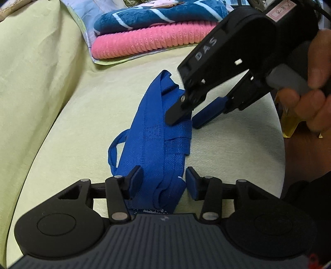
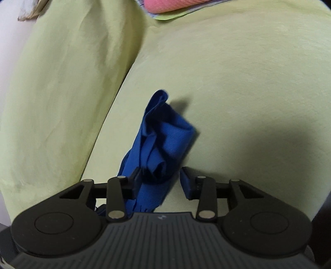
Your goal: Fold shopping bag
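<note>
The blue shopping bag (image 1: 157, 144) lies gathered into a long narrow bundle on the pale green cushion (image 1: 82, 107), roughly at its middle and running away from the near edge. One carrying handle loop (image 1: 115, 151) sticks out from the bundle's left side and rests flat on the cushion. The far end of the bag (image 2: 163, 124) stands up in loose folds.

The left gripper (image 1: 163, 182) straddles the near end of the bundle. Its jaws are spread: the left pad sits against the fabric, the right pad stands just clear of it.

The right gripper (image 1: 184, 120) comes in from the upper right, held by a hand (image 1: 316, 87) around its grip. Its jaws are also spread. One black finger (image 1: 175, 111) rests on the bag's right edge near the middle of the bundle; the blue padded finger (image 1: 209, 112) sits just beside the bag over bare cushion. In the right wrist view the fabric lies between the pads, nearer the left one.

At the far edge of the cushion, well apart from the bag, a pink ribbed textile (image 1: 153, 41) is stacked under a blue patterned towel (image 1: 157, 14).
</note>
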